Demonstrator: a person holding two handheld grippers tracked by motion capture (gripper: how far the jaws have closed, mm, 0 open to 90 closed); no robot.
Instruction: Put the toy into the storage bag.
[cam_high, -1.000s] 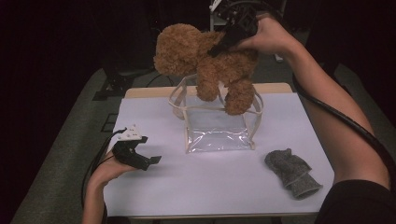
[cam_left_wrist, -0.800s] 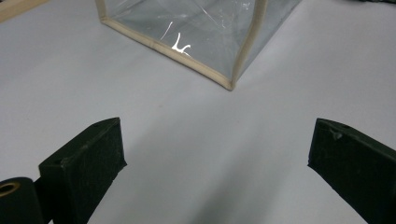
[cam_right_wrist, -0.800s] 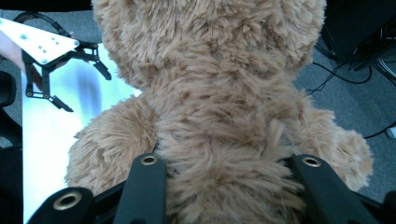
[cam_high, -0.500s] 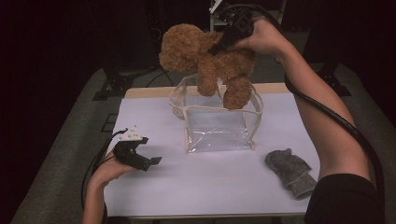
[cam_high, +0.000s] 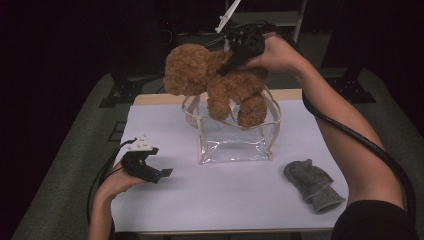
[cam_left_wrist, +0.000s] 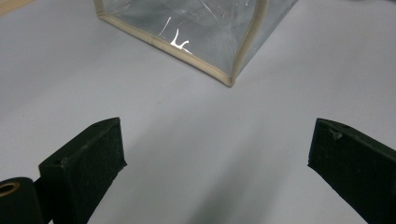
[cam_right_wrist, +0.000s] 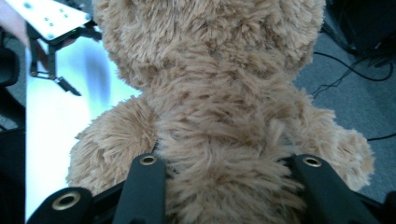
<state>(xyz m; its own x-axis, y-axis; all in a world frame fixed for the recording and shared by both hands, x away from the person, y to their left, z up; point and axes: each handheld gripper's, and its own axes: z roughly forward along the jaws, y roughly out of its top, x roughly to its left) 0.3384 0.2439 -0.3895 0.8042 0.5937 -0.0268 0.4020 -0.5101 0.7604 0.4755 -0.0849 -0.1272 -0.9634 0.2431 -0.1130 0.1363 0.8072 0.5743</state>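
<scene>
The right gripper (cam_high: 226, 67) pinches the teddy bear (cam_high: 220, 82), now lower, feet touching the clear bag (cam_high: 232, 142) mid-frame. Left gripper (cam_high: 162, 174) stays spread.

Teddy bear (cam_high: 220, 82) hangs above bag (cam_high: 232, 142), mid-desk (cam_high: 200, 200). Sock (cam_high: 312, 185) lies right; left tool (cam_high: 159, 174) rests left.

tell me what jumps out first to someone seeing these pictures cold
A fluffy brown teddy bear hangs in the air over the far middle of the table, clamped by the right gripper, with its legs dangling above the open top of a clear plastic bag. The left gripper rests near the table's left edge with its jaws wide apart. A grey sock lies at the near right.
</scene>
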